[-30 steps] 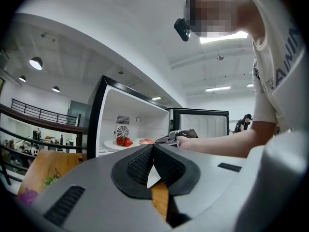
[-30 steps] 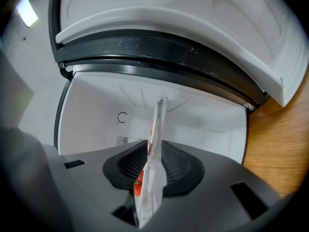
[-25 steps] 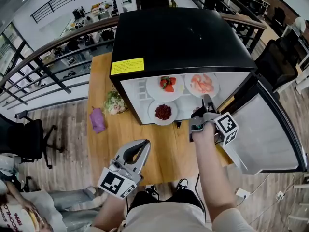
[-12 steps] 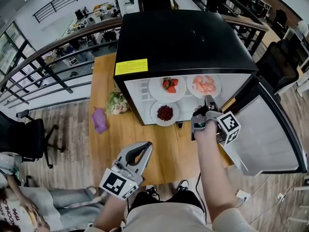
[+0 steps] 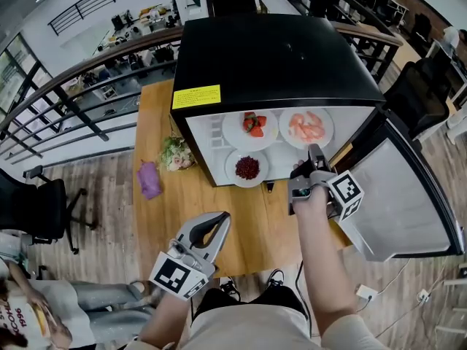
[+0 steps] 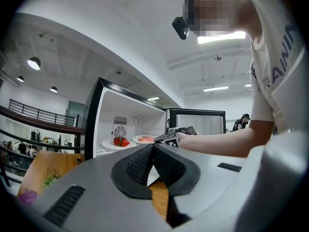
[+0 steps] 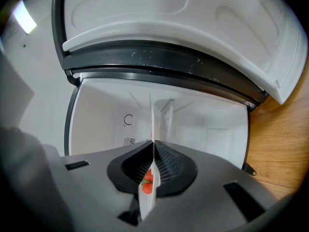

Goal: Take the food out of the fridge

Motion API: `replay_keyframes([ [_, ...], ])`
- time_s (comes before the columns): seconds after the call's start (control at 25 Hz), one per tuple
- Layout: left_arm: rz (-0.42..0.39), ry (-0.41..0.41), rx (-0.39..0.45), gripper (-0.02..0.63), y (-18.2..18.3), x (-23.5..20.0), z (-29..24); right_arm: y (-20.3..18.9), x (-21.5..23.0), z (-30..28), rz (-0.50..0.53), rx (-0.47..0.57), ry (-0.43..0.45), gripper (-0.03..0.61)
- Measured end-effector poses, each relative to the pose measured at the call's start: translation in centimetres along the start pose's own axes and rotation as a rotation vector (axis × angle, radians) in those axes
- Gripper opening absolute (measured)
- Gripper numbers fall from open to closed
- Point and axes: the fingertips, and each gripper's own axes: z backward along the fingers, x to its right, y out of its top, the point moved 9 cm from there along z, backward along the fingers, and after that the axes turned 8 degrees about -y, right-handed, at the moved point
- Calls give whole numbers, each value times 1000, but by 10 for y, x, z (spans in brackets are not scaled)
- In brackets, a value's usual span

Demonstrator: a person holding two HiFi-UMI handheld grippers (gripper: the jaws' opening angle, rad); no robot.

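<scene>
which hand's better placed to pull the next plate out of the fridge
Right. The right claw is at the open fridge; its jaws have just closed on the rim of a white plate, apparently the pink-food one. The left claw is shut, empty, back over the table, away from the shelves.

The right gripper has just been closing its jaws, which were wider apart a second ago and now press from both sides on the thin rim of a white plate inside the fridge, the plate edge-on between the pads
</scene>
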Motion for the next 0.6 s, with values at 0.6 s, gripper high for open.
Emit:
replay_keyframes([
  [0.6, -17, -16, 13, 8, 3, 22, 7, -10, 1, 64, 13, -62, 54, 26],
])
